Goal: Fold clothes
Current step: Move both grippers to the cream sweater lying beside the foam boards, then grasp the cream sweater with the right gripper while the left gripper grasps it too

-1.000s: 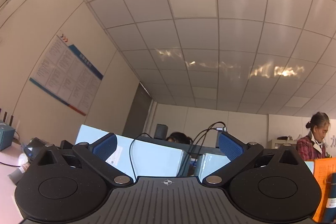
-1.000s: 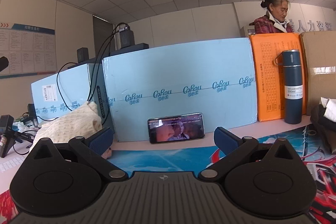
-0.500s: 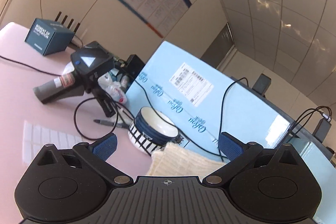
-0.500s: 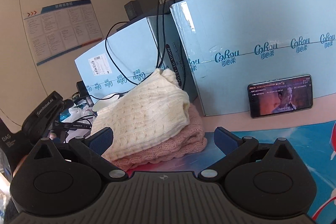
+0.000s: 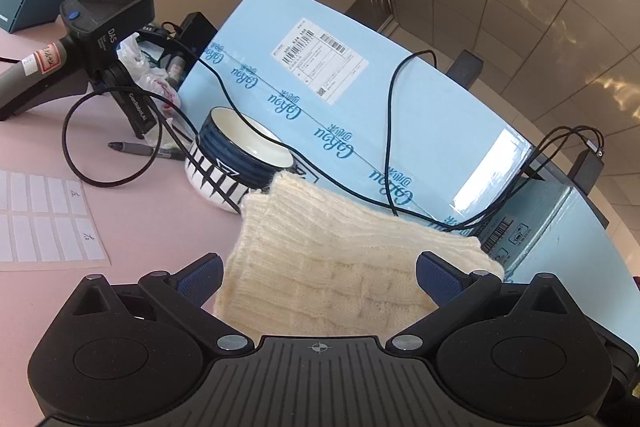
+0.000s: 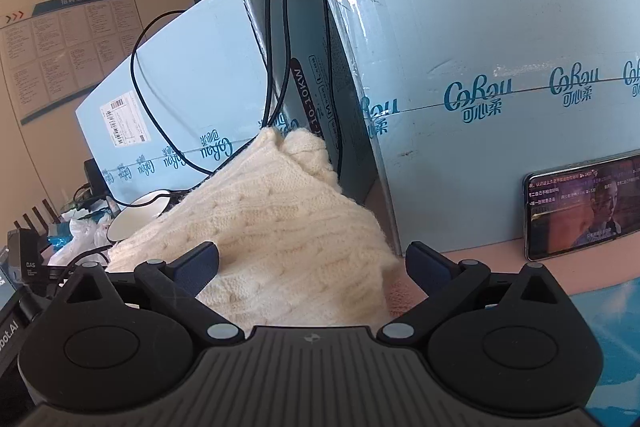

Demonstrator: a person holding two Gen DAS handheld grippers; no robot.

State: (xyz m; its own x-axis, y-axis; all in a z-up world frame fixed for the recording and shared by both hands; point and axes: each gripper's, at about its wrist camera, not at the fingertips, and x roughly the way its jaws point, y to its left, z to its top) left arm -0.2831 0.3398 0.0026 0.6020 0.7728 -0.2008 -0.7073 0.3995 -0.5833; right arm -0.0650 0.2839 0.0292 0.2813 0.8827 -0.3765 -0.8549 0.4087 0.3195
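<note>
A folded cream cable-knit sweater (image 5: 344,259) lies on the pink table, leaning against light blue boxes. In the right wrist view the cream sweater (image 6: 280,239) rests on a pink knit garment (image 6: 404,293) whose edge shows beneath it. My left gripper (image 5: 320,277) is open, its blue-padded fingers on either side of the sweater's near edge. My right gripper (image 6: 312,267) is open too, its fingers straddling the sweater's near side. I cannot tell whether the pads touch the knit.
A striped blue-and-white bowl (image 5: 236,163) stands just beyond the sweater. Black cables (image 5: 120,131), a pen (image 5: 140,149), a handheld device on a stand (image 5: 92,39) and label sheets (image 5: 44,223) lie left. Light blue boxes (image 6: 480,87) wall the back. A phone (image 6: 584,207) leans at right.
Both grippers swung down and left, from the ceiling and the boxes, onto the sweater pile, which now fills the space between each pair of open fingers.
</note>
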